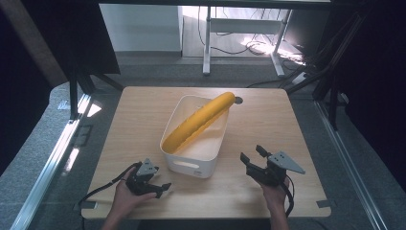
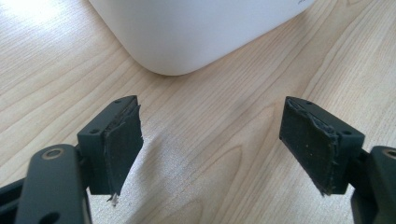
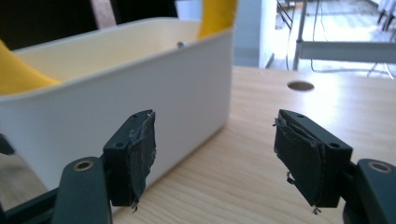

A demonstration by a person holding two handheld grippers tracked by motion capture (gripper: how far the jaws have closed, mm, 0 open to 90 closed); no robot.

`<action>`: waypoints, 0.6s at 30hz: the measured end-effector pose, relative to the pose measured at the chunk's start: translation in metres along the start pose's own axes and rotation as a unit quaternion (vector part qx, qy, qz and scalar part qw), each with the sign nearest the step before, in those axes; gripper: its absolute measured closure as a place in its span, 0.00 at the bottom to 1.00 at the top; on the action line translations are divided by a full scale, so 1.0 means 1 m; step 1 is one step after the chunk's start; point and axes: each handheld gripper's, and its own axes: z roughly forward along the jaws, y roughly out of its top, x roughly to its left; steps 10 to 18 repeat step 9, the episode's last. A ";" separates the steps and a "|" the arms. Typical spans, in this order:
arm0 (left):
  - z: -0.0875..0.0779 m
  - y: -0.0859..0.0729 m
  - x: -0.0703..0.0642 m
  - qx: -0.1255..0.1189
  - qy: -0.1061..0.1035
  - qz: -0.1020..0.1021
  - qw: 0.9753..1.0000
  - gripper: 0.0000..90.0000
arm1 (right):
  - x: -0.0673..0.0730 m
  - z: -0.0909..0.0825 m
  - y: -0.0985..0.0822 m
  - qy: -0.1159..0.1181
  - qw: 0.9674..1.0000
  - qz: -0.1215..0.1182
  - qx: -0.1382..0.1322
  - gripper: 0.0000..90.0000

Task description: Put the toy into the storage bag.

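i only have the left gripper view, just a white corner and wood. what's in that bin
Observer: A long yellow banana-shaped thing lies slantwise in the white bin, its far end sticking out over the far rim.
Operator: where's my other gripper
Observer: The right gripper is on the bin's other side, near the table's near edge, jaws apart with nothing between them.
Operator: is it aimed at the bin
Observer: Yes. In the right gripper view the bin's side wall stands just beyond its left jaw, not touching.
Operator: and mine, from above
Observer: The left gripper sits low by the bin's near left corner, open and empty.
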 end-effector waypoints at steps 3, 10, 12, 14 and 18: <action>0.000 0.000 0.000 0.000 0.000 0.000 1.000 0.23 | -0.004 0.003 -0.005 -0.003 1.000 0.004 0.012 0.33; 0.000 0.000 0.001 0.000 0.000 -0.002 1.000 0.23 | -0.007 0.005 -0.008 -0.003 1.000 0.003 0.016 0.33; 0.000 0.000 0.001 0.000 0.000 -0.002 1.000 0.23 | -0.007 0.005 -0.008 -0.003 1.000 0.003 0.016 0.33; 0.000 0.000 0.001 0.000 0.000 -0.002 1.000 0.23 | -0.007 0.005 -0.008 -0.003 1.000 0.003 0.016 0.33; 0.000 0.000 0.001 0.000 0.000 -0.002 1.000 0.23 | -0.007 0.005 -0.008 -0.003 1.000 0.003 0.016 0.33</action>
